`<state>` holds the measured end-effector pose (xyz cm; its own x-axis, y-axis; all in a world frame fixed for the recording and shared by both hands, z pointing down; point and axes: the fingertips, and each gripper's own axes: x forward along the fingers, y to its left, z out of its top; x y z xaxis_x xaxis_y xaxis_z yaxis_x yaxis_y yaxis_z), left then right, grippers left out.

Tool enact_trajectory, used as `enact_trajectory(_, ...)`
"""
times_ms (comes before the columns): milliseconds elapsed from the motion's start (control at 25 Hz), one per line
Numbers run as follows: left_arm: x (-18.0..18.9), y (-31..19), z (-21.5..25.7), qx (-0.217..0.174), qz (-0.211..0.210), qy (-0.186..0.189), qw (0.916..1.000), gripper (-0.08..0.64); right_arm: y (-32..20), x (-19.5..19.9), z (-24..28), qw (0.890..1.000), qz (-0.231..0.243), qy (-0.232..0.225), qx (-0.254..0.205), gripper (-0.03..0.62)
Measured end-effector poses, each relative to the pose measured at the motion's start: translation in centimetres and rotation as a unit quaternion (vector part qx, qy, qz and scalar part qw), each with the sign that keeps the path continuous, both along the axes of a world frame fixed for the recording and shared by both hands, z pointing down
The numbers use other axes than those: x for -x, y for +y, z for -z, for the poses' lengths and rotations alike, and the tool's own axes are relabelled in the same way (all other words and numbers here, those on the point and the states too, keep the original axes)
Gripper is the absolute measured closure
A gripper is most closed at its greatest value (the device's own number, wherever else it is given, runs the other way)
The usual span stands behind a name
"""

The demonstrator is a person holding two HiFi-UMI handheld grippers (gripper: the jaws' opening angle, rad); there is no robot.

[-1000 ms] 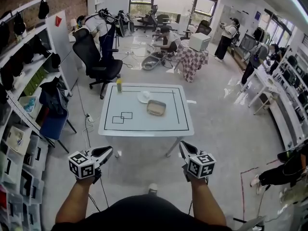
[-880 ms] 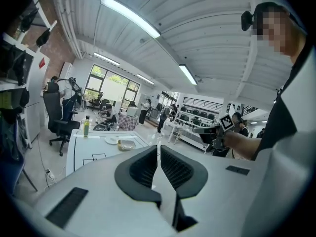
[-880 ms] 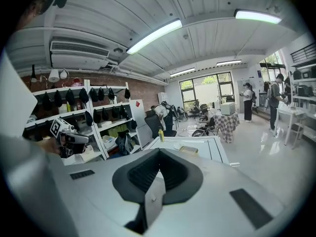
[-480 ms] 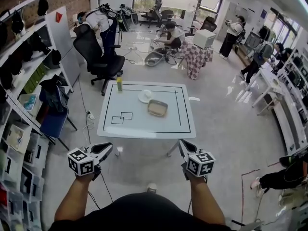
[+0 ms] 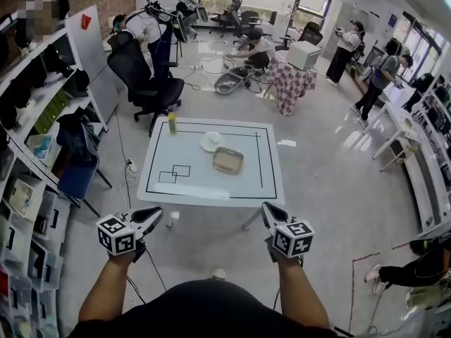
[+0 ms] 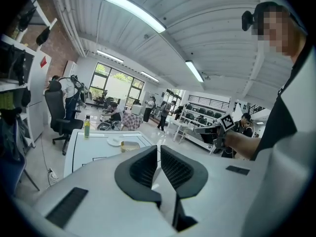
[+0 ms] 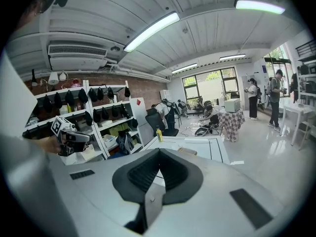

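Held both forearms out ahead of the body, low, roughly parallel and well apart. Carried the left gripper (image 5: 148,217) at the left, marker cube toward the body, tips aimed forward and a little inward. Showed, in the left gripper view, jaws drawn together to a thin slit with nothing between them. Carried the right gripper (image 5: 270,214) level with it on the right, tips aimed ahead. Showed, in the right gripper view, jaws closed tip to tip and empty. Pointed both toward the table (image 5: 211,189), apart from its near edge, with bare floor (image 5: 211,248) below and between. Appeared, in the head view, close beside a table leg (image 5: 254,215) at the right gripper's tips.

Found on the table a tan tray (image 5: 228,160) near the middle, a white plate (image 5: 211,141) just beyond it, and a yellow-green bottle (image 5: 172,123) upright at the far left corner. Bore two small black squares (image 5: 175,174) on the left of the tabletop. Backed onto a black chair (image 5: 144,83) beyond the bottle, with shelves (image 5: 28,139) along the left, a checked cloth (image 5: 289,83) farther back, and people (image 5: 345,44) at the far end.
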<state>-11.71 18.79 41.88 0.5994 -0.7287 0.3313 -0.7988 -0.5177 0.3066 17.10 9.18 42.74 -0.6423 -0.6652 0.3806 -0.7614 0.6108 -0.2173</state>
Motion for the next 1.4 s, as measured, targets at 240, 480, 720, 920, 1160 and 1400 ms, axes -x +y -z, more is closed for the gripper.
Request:
enact_trajectory(240,-1.7,-2.2,0.2,0.001,0.015,-0.001,0.9999,0.522,-3.0,-1.1,-0.2,1.000,0.018,0.001,0.003,0.578)
enact_trajectory(480,-3.4,-4.9,0.5,-0.002,0.022,-0.007,0.9997,0.522,-6.0,-2.2,-0.1,0.999,0.033,0.000,0.000,0.578)
enact_trajectory(720,-5.6,-7.9,0.6,-0.010,0.023,-0.008,0.9997,0.522,-8.6,-4.3,-0.2,0.999,0.039,0.004,-0.002,0.578)
enact_trajectory(920,-8.3,-9.8,0.7,-0.016,0.006,-0.006,0.9998,0.522,-10.1,-6.4,-0.4,0.999,0.032,0.010,-0.003,0.578)
enact_trajectory(1160,-9.2,-10.4,0.7,-0.011,0.004,-0.007,0.9999,0.522,-10.9,-6.9,-0.2,0.999,0.038,0.011,-0.003,0.578)
enact_trajectory(1400,-8.8,-10.2,0.6,-0.012,0.016,-0.002,0.9998,0.522,-10.9,-6.3,-0.5,0.999,0.047,0.012,-0.001,0.578)
